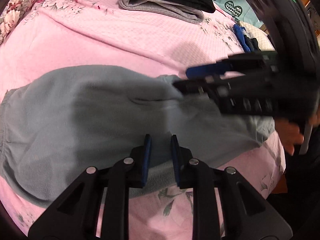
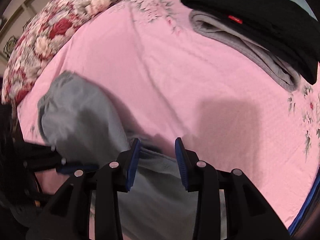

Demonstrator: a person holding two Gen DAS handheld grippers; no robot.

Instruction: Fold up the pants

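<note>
Your open left claw [image 1: 160, 140] and open right claw [image 2: 158, 142] hover over soft grey-blue fleece pants [image 1: 90, 110] lying mid-frame on the pink floral-printed bed cover [image 1: 90, 40].

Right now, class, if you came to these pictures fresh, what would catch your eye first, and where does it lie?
The grey-blue pants stand out first, spread low across the middle of the pink floral bedspread. Farther back on the bedspread sits a stack: a folded black garment on a folded grey one. The left gripper and right gripper hang over the pants, jaws parted.
</note>
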